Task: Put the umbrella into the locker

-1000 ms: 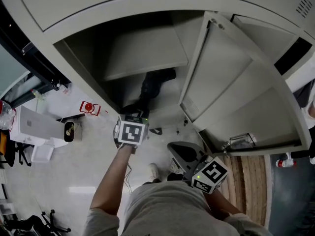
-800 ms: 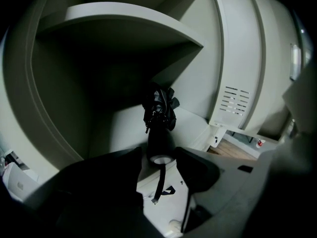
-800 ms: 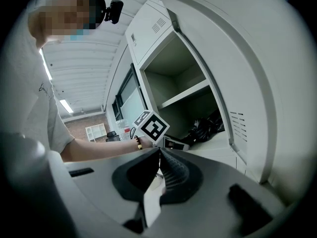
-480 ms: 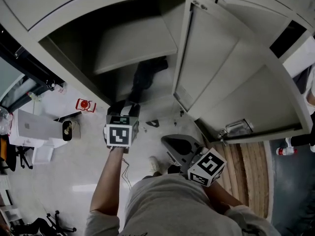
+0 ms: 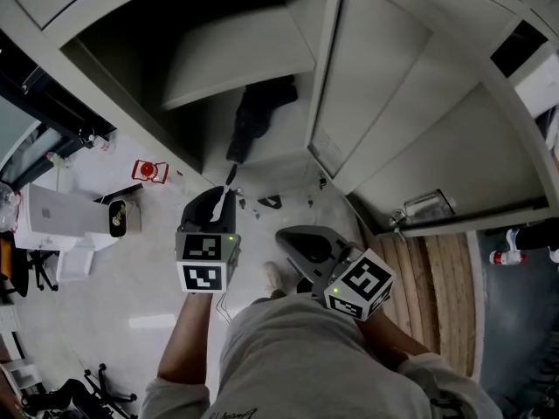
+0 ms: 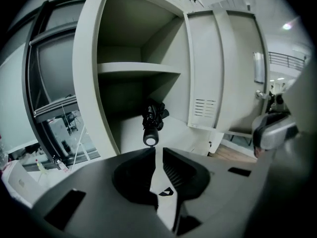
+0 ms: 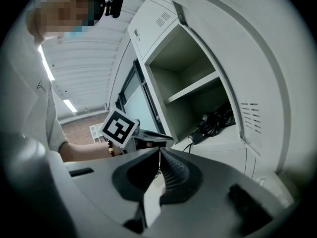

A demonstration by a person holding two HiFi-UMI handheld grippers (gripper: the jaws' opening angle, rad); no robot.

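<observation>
L claw (image 6: 156, 148): jaws nearly together, slim gap left, nothing btwn them; they've just been closing. R claw (image 7: 159, 151): jaws together at the tips, empty, held low beside the person's body.

Locker (image 6: 89, 83): tall grey unit, open at front. Door (image 6: 208, 73) swung wide on the R side of the opening, vent slots low on it. Shelf (image 6: 133, 68) splits the inside into an upper and a lower bay; upper bay bare as far as seen.

Umbrella (image 6: 152, 120): black, folded, in the lower bay on the locker's floor, under the shelf. Long axis runs front to back; round handle end (image 6: 150, 140) faces out toward the opening. Far end prob. rests near the back wall, too dark to tell.

Key relation: umbrella lies straight ahead of L claw, just above its jaw line in the left gripper view, clear of it, no contact. L claw is the nearer one; R claw sits further off, closer to the door.

Judgement: umbrella is placed; only the door looks left to do, R claw better sited for it.
</observation>
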